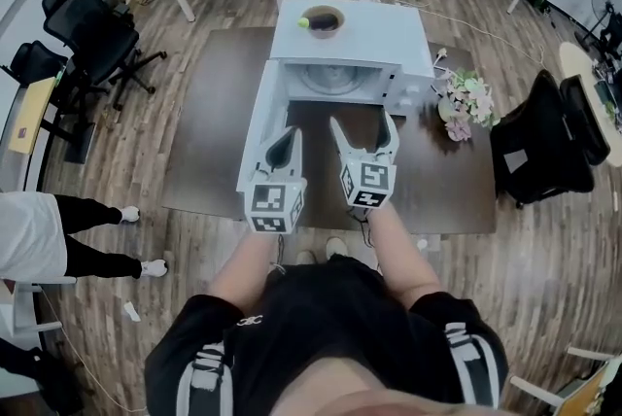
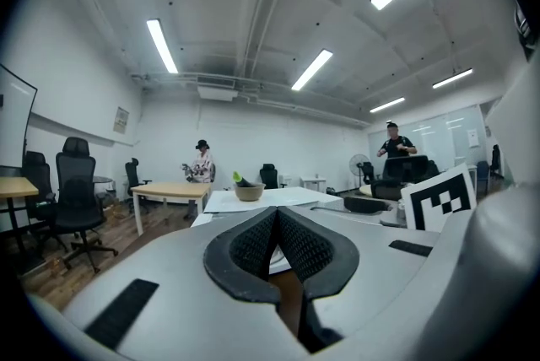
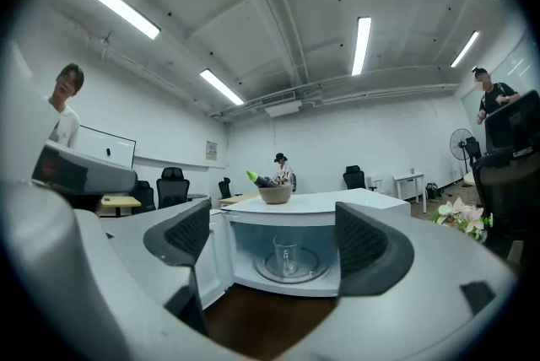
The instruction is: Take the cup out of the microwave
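Observation:
A white microwave point(image 1: 352, 43) stands on a dark brown table point(image 1: 214, 113), its door point(image 1: 259, 127) swung open to the left. In the right gripper view a clear glass cup point(image 3: 285, 255) stands upright on the turntable inside the microwave point(image 3: 337, 207). My right gripper point(image 1: 364, 125) point(image 3: 274, 234) is open and empty, level, in front of the opening and short of it, with the cup framed between its fingers. My left gripper point(image 1: 286, 140) point(image 2: 277, 243) is shut with nothing in it, beside the open door.
A brown bowl point(image 1: 323, 19) point(image 3: 275, 193) with something green in it sits on the microwave's top. Flowers point(image 1: 466, 99) lie on the table at the right. A black chair point(image 1: 544, 147) stands beyond the table's right edge. A person point(image 1: 44, 234) stands at the left.

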A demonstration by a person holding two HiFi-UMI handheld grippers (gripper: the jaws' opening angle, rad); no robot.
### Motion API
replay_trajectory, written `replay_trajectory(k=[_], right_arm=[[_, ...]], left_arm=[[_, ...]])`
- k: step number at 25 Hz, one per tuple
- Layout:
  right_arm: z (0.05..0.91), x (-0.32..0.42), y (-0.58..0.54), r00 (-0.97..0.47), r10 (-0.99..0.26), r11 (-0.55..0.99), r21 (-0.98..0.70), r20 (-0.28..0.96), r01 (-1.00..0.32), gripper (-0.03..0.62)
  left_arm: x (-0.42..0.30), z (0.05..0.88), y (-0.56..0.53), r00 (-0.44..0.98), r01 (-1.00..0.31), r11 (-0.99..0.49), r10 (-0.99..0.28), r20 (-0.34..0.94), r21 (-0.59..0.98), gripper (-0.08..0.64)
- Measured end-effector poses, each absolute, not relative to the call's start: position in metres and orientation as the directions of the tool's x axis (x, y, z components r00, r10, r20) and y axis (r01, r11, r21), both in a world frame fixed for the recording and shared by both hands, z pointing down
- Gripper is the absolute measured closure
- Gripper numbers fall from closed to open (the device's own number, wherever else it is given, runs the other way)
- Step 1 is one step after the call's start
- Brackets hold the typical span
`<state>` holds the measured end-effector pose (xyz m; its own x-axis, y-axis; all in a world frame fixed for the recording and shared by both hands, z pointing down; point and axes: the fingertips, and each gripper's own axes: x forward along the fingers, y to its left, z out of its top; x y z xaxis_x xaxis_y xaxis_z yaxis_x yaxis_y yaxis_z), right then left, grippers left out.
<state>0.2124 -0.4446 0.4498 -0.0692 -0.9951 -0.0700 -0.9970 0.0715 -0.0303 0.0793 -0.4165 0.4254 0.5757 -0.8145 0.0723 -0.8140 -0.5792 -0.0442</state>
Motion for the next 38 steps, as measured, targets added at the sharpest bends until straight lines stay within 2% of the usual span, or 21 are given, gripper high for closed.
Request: replay_trajectory(k=[2,5,18,29,38], right_arm=[[0.462,0.216,-0.466,-0.064,-0.997,0.064,-0.016,-0.048,-0.998,0.127],[0.484,0.22,-0.501,-0.053,-0.998,0.053,-0.012,-0.014,-0.998,0.109],[0.579,0.217,-0.638,-0.079,-0.986,0.087,0.049,0.146,-0.995,0.109],[0.628,0.221,-0.714,-0.084,-0.97,0.096,0.043,0.228,-0.994,0.11],[0.633,0.219,-0.747,-0.073,-0.966,0.079,0.013,0.248,-0.997,0.112]], left_arm=[[0.081,0.427,-0.426,0.566,-0.821,-0.57,-0.821,0.074,-0.04,0.557],[0.084,0.43,-0.44,0.554,-0.829,-0.558,-0.829,0.074,-0.037,0.557],[0.093,0.47,-0.492,0.485,-0.873,-0.488,-0.867,0.112,0.002,0.557],[0.095,0.493,-0.517,0.45,-0.891,-0.454,-0.882,0.139,0.001,0.557],[0.086,0.504,-0.519,0.43,-0.899,-0.438,-0.884,0.183,0.0,0.557]])
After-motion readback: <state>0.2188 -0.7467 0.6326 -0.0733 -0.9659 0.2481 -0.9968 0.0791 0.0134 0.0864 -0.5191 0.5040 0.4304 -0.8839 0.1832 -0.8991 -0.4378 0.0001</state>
